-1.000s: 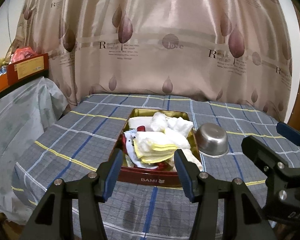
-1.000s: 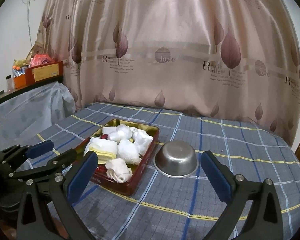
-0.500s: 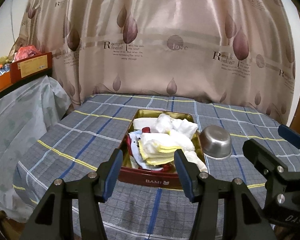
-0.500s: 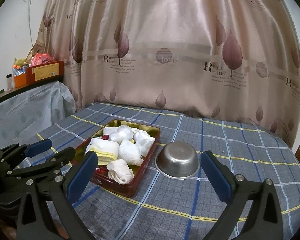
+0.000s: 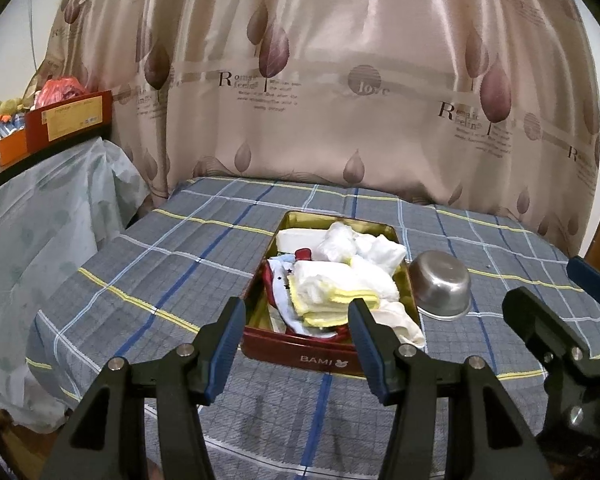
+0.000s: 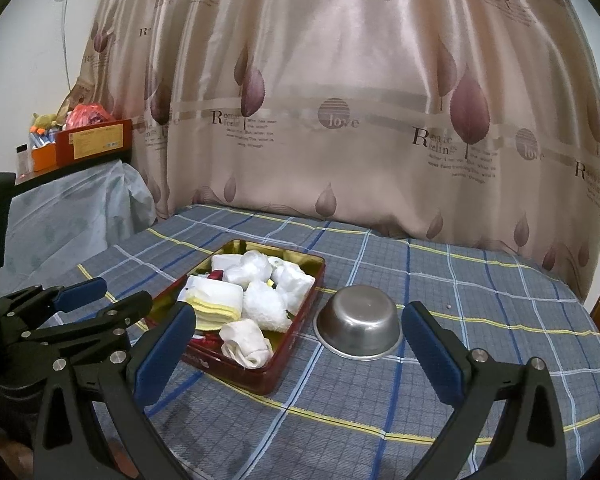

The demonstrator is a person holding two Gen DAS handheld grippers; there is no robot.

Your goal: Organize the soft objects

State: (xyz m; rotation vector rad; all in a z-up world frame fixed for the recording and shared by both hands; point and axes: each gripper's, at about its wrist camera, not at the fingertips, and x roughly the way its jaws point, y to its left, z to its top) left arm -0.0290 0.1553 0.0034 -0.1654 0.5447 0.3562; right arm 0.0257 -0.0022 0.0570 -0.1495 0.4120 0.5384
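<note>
We pull both grippers back a bit, so the red tin looks smaller and farther away than it did a moment ago.

The big checked cloth point(image 5: 172, 280) covers the table, and the shiny curtain point(image 6: 340, 100) hangs behind it. The red tin point(image 5: 300, 354) sits in the middle, full of the soft cloths point(image 5: 332, 284), some white and some with yellow edges. The upside-down metal bowl point(image 6: 358, 322) sits just beside the tin. Our left gripper point(image 5: 296, 334) and right gripper point(image 6: 296, 348) hold nothing, and both have their jaws spread wide. We think we should pick one cloth off the top, come down slowly, and pinch only the cloth. The tin's wall and the bowl could get bumped.
</note>
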